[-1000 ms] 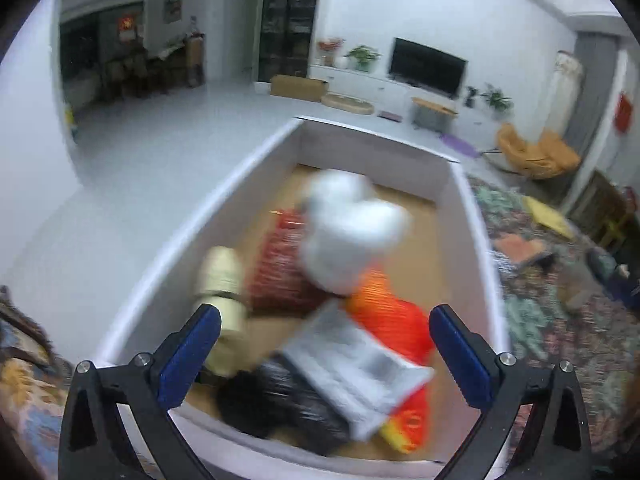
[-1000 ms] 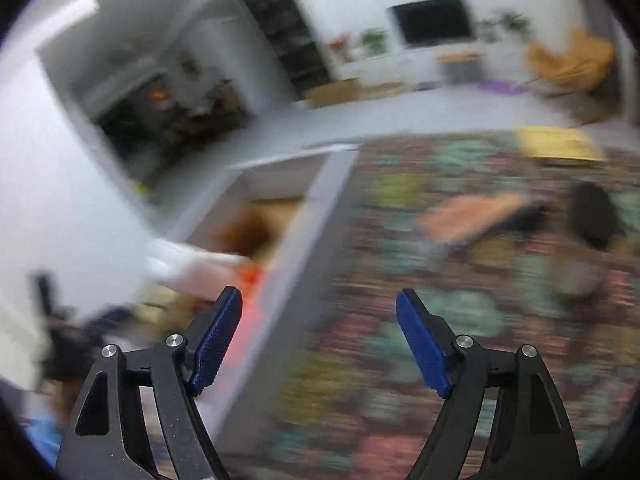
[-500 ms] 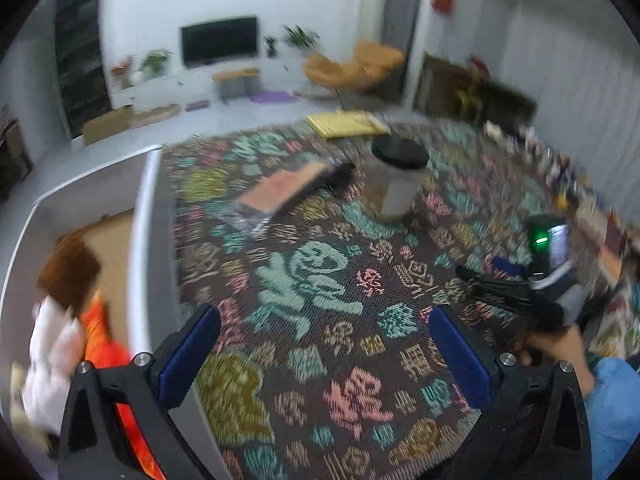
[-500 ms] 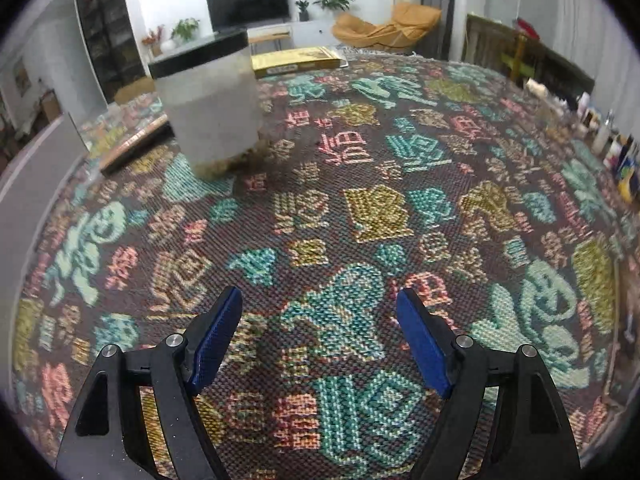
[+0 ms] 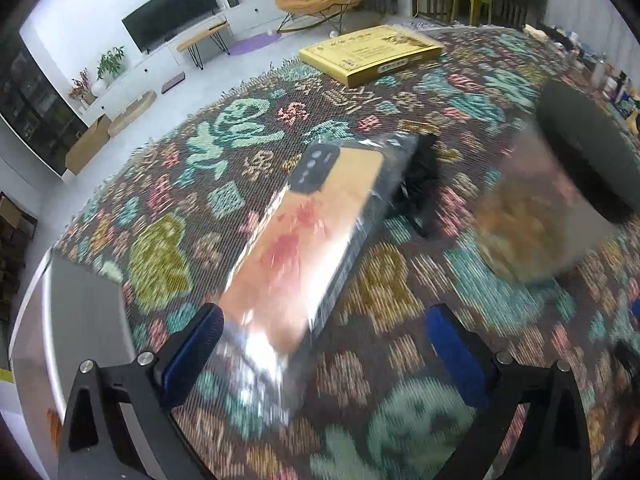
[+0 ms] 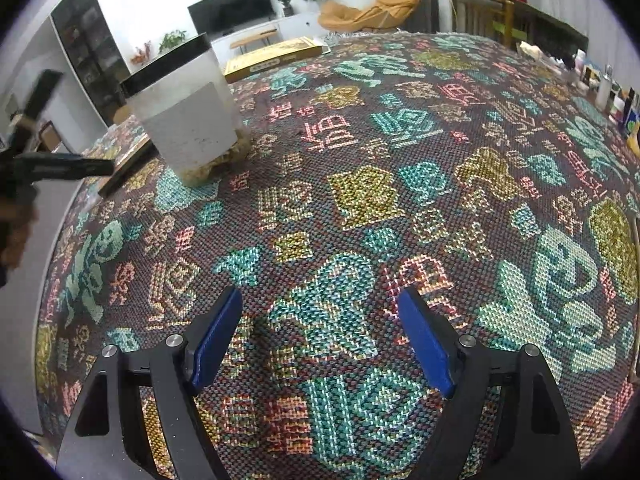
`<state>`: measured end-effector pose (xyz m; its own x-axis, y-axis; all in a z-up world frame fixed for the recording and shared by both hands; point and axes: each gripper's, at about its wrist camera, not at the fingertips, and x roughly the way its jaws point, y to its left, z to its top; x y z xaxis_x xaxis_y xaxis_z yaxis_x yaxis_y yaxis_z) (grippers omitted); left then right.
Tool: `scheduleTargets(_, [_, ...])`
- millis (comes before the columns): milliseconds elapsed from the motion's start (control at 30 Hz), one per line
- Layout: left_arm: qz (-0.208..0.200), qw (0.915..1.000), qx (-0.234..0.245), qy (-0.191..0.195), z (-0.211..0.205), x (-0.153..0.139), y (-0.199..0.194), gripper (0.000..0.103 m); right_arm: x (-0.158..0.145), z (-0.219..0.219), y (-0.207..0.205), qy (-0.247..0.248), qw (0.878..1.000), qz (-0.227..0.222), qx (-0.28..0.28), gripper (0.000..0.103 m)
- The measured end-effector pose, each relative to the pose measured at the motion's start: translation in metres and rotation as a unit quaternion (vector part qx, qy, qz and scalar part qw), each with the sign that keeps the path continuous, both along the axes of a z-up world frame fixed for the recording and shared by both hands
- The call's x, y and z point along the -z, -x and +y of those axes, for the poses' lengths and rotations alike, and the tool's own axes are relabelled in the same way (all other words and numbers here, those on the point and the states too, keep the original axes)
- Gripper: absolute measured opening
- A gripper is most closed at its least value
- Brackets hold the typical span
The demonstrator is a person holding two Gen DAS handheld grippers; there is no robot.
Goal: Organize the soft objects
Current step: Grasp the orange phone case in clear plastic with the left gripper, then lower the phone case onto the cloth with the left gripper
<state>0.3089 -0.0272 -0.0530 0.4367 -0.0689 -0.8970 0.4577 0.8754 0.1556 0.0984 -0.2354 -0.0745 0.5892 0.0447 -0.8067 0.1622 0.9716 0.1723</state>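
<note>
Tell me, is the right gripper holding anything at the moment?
No, the right gripper is open, with only the patterned rug showing between its blue pads.

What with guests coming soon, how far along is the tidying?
Done: cannot be judged, since only the white bin's wall shows, not its contents. In hand: nothing. The left gripper is open over the plastic-wrapped orange package, and the right gripper is open above the rug. Left: that package and the black item behind it lie on the rug.
</note>
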Motion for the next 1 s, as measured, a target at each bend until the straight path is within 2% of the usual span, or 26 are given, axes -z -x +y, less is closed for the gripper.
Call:
scheduleTargets(100, [-0.001, 0.9999, -0.011, -0.005, -0.003, 0.013, -0.025, 0.101, 0.0, 0.0, -0.001, -0.004, 1.0, -0.003, 0.0, 0.085])
scheduleTargets(200, [-0.006, 0.999, -0.044, -0.009, 0.004, 0.024, -0.052, 0.101, 0.0, -0.002, -0.002, -0.012, 1.0, -0.007, 0.002, 0.085])
scheduleTargets(333, [0.013, 0.9952, -0.094, 0.024, 0.023, 0.039, -0.074, 0.103, 0.001, -0.006, -0.003, -0.022, 1.0, -0.013, 0.005, 0.085])
scheduleTargets(367, [0.022, 0.9918, -0.108, 0.063, 0.033, 0.042, -0.076, 0.103, 0.001, -0.007, -0.004, -0.023, 1.0, -0.014, 0.005, 0.085])
scheduleTargets(400, [0.029, 0.9888, -0.119, 0.085, 0.041, 0.044, -0.077, 0.103, 0.001, -0.006, -0.004, -0.022, 1.0, -0.015, 0.005, 0.085])
scheduleTargets(467, [0.021, 0.9908, -0.109, 0.078, 0.044, 0.043, -0.07, 0.102, 0.001, -0.006, -0.004, -0.02, 1.0, -0.015, 0.005, 0.085])
scheduleTargets(500, [0.02, 0.991, -0.107, 0.077, 0.046, 0.042, -0.065, 0.099, 0.001, -0.006, -0.004, -0.019, 1.0, -0.015, 0.005, 0.085])
scheduleTargets(533, [0.014, 0.9904, -0.111, 0.081, 0.048, 0.039, -0.058, 0.088, 0.001, -0.006, -0.005, -0.018, 1.0, -0.016, 0.004, 0.085])
scheduleTargets(667, [0.005, 0.9859, -0.153, 0.067, 0.059, 0.035, -0.011, 0.084, 0.001, -0.007, -0.005, -0.023, 1.0, -0.018, 0.005, 0.085])
scheduleTargets(800, [0.001, 0.9699, -0.224, 0.095, 0.074, 0.033, 0.079, 0.085, 0.001, -0.007, -0.006, -0.021, 1.0, -0.018, 0.005, 0.085])
scheduleTargets(933, [-0.031, 0.9651, -0.241, 0.098, 0.078, 0.036, 0.171, 0.086, 0.002, -0.005, -0.007, -0.013, 1.0, -0.016, 0.001, 0.086])
scheduleTargets(1000, [-0.048, 0.9643, -0.243, 0.095, 0.081, 0.038, 0.196, 0.086, 0.002, -0.005, -0.006, -0.017, 1.0, -0.017, 0.001, 0.086])
